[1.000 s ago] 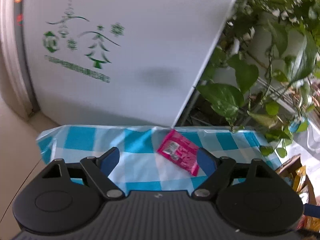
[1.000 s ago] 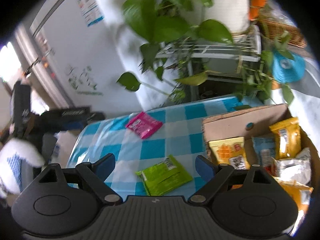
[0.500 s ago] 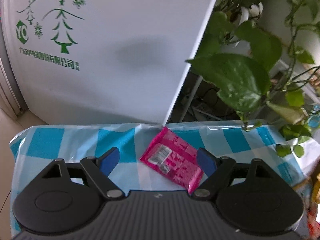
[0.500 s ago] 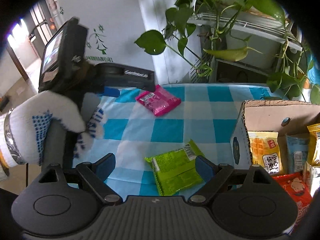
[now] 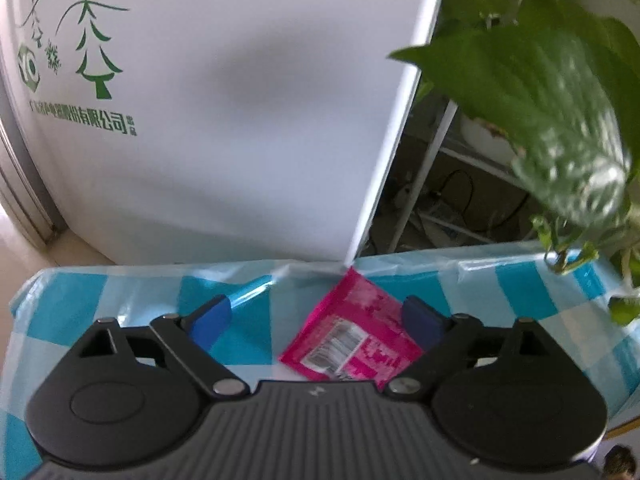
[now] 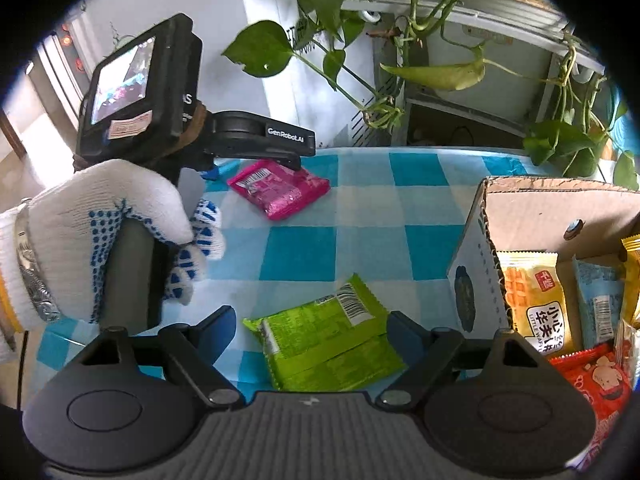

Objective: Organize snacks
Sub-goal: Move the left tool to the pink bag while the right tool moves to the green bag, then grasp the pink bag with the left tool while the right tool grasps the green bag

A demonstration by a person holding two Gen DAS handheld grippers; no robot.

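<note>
A pink snack packet [image 5: 352, 336] lies at the far edge of the blue checked tablecloth [image 5: 120, 300]. My left gripper [image 5: 316, 320] hangs low over it with jaws opening; the packet sits between the fingers, close to the right one, and is not pinched. The right wrist view shows the same pink packet [image 6: 280, 192] under that gripper, held by a gloved hand [image 6: 100, 220]. A green snack packet [image 6: 324, 344] lies flat between the fingers of my right gripper [image 6: 310, 332], whose jaws are closing, with a gap on the left side.
An open cardboard box [image 6: 540, 216] with several snack packs, one of them yellow [image 6: 532, 300], stands at the right. A white panel with green tree print [image 5: 200, 120] rises behind the table. Large plant leaves [image 5: 540, 100] hang over the far right corner.
The left gripper came down and closer to the pink packet and its jaws spread wider. The right gripper sank toward the green packet and its jaws narrowed.
</note>
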